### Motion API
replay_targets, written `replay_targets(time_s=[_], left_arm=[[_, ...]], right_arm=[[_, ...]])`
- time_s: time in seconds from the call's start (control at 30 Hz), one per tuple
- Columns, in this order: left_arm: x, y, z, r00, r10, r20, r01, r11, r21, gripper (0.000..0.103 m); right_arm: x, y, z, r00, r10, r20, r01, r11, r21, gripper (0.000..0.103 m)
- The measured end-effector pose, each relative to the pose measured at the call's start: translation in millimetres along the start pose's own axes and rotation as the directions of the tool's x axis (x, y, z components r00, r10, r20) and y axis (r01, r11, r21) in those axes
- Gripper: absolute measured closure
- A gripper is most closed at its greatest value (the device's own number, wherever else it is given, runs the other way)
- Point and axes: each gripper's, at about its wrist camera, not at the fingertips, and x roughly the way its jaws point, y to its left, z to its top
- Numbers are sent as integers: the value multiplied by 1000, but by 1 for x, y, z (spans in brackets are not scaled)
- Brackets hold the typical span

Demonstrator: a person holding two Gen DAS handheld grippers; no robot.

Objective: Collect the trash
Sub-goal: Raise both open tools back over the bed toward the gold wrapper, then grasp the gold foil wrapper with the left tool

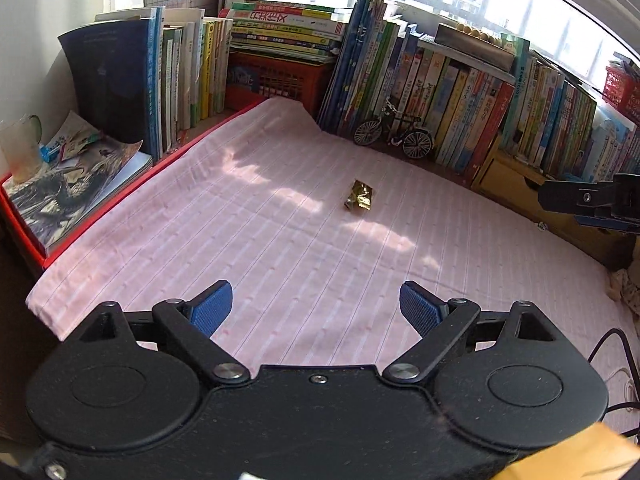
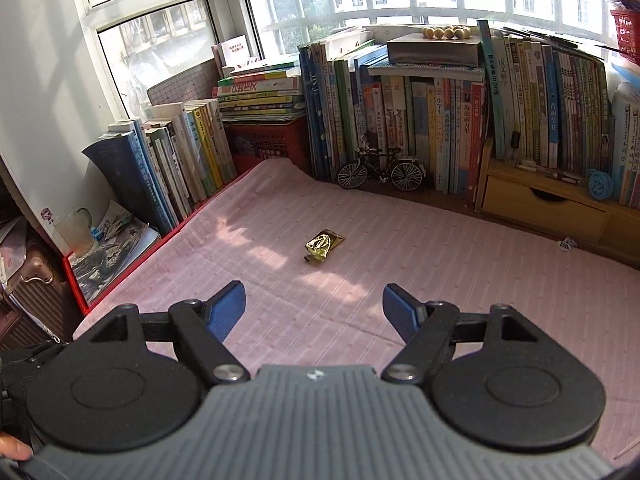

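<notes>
A crumpled gold foil wrapper (image 1: pixel 359 196) lies alone on the pink striped cloth (image 1: pixel 280 248), well ahead of my left gripper (image 1: pixel 316 304), which is open and holds nothing. In the right wrist view the same wrapper (image 2: pixel 323 246) sits a short way in front of my right gripper (image 2: pixel 314 308), whose blue pads (image 2: pixel 228 308) are spread wide apart with nothing between them. Part of the right gripper (image 1: pixel 592 200) shows at the right edge of the left wrist view.
Rows of upright books (image 2: pixel 420 128) line the back and left edges. A small model bicycle (image 2: pixel 380 174) stands before them. A red crate (image 2: pixel 264 140) under stacked books fills the corner. A wooden drawer unit (image 2: pixel 540 204) is back right; magazines and a cup (image 1: pixel 18 152) lie left.
</notes>
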Motion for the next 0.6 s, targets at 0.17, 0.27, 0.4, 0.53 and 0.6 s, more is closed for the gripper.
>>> replay_targets(time_s=[0.17,0.27,0.4,0.53,0.6], left_arm=[[66,-30,39,1000,-3,0,3,1000,26,13],[114,-44,53,1000,9,-29,-8,1000,29,13],[179,-61,63,998,30,-50,-27,998,62,14],[237,-74,68,997,58,-59,-53,996,77,16],[260,-80,68,995,81,-58,-75,993,85,18]], right_arm=[[27,-44,9,999,-40,-27,42,998,52,19],[46,-66,-1,997,-40,-70,45,996,83,19],[68,-84,-12,993,-36,-111,48,993,107,19],[82,-92,-25,991,-2,-136,19,992,125,19],[87,-92,-31,989,9,-149,8,993,114,19]])
